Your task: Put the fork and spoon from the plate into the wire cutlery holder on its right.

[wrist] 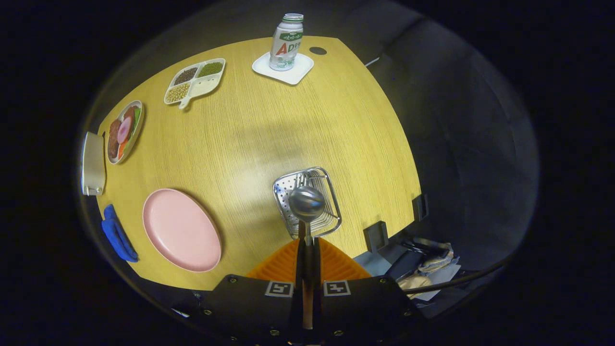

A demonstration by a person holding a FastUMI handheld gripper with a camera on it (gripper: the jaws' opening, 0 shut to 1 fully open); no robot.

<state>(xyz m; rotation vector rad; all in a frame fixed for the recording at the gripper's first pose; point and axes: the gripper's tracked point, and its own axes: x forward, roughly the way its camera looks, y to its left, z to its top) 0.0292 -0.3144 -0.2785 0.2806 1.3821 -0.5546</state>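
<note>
My gripper (307,242) is shut on the handle of a metal spoon (306,203), with the orange fingers (283,262) pressed together around it. The spoon's round bowl points away from me and hangs over the wire cutlery holder (287,186), which stands on the wooden table (269,125) just ahead of the fingers. I cannot tell whether the spoon touches the holder. The pink plate (181,229) lies left of the holder with nothing on it. I cannot make out a fork among the holder's wires.
Far across the table a bottle (287,42) stands on a white coaster (299,72). A divided tray of beans (194,80) and a plate of food (124,130) sit far left. A white object (92,163) and a blue item (116,234) lie beside the pink plate. Black clamps (375,236) grip the near right edge.
</note>
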